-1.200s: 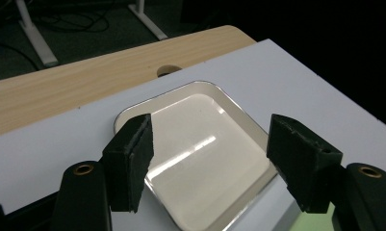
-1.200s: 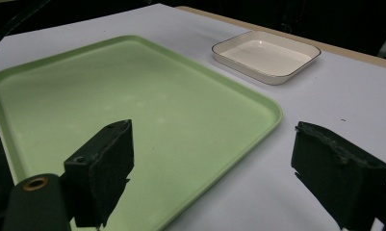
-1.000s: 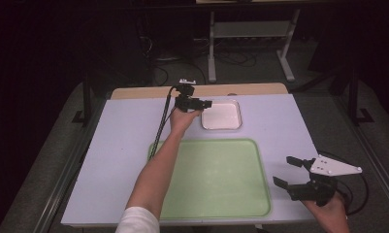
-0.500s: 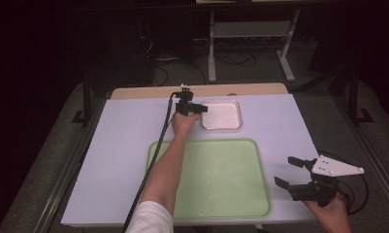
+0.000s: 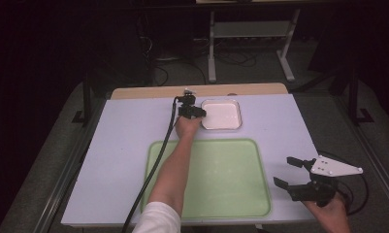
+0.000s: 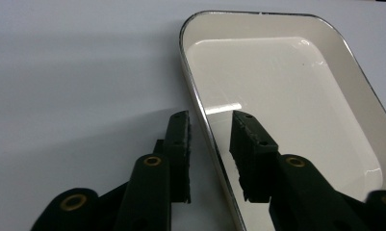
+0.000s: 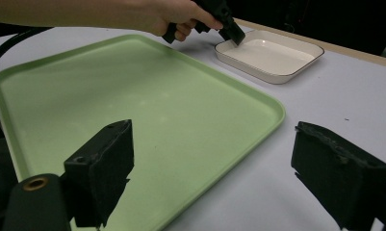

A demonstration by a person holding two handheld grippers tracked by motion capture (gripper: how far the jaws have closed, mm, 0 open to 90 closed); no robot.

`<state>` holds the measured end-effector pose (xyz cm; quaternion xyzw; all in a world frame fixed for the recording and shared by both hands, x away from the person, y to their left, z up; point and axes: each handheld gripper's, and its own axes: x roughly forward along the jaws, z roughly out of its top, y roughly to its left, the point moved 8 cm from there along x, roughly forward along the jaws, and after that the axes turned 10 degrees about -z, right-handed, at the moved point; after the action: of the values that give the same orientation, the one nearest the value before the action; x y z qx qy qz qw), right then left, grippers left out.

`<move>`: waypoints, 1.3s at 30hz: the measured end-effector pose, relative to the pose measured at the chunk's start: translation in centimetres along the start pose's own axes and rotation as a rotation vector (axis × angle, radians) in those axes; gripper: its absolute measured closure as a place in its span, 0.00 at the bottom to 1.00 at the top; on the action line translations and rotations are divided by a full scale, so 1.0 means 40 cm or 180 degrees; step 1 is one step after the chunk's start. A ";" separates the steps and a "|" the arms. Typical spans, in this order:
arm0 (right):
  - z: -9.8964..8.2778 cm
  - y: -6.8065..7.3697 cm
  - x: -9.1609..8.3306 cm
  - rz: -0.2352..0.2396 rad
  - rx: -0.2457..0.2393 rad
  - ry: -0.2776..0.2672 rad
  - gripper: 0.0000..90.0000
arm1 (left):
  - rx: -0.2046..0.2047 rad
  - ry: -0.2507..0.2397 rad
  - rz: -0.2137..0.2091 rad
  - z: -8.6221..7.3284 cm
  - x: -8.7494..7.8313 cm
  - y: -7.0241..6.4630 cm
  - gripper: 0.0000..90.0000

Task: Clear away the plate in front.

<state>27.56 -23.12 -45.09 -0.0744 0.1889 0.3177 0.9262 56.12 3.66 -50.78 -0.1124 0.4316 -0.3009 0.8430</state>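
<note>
A white rectangular dish (image 5: 222, 114) with a thin metal-looking rim sits at the back middle of the white table. My left gripper (image 5: 200, 113) is at the dish's left edge. In the left gripper view, the left gripper (image 6: 210, 118) is open and straddles the dish's rim (image 6: 200, 108), one jaw outside on the table and the other inside over the dish floor. The dish (image 6: 287, 91) is empty. A large light-green tray (image 5: 216, 177) lies in front of it. My right gripper (image 5: 283, 171) hangs open by the tray's right edge, holding nothing.
In the right gripper view, the right gripper (image 7: 214, 139) spans the near corner of the green tray (image 7: 133, 96), with the dish (image 7: 272, 55) and the left gripper (image 7: 229, 29) farther off. The left gripper's cable (image 5: 155, 165) trails across the tray's left side.
The left hand has reached a little to the right, bringing its jaws over the dish's left rim. The right gripper has stayed nearly still.
</note>
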 end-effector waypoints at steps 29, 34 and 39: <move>0.003 -0.001 -0.005 -0.0008 -0.0002 -0.0036 0.16 | -0.0633 -0.0418 0.0115 0.010 -0.020 -0.010 0.99; 0.005 0.001 -0.003 -0.0011 0.0001 -0.0041 0.16 | -0.0640 -0.0565 0.0060 0.036 -0.063 -0.014 0.99; 0.006 0.002 -0.003 -0.0011 0.0005 -0.0049 0.16 | -0.0629 -0.0624 0.0036 0.044 -0.087 -0.021 0.99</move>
<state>27.49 -23.07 -44.83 -0.0715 0.1819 0.3165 0.9282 55.62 4.97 -47.04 -0.2212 0.3753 -0.2398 0.8676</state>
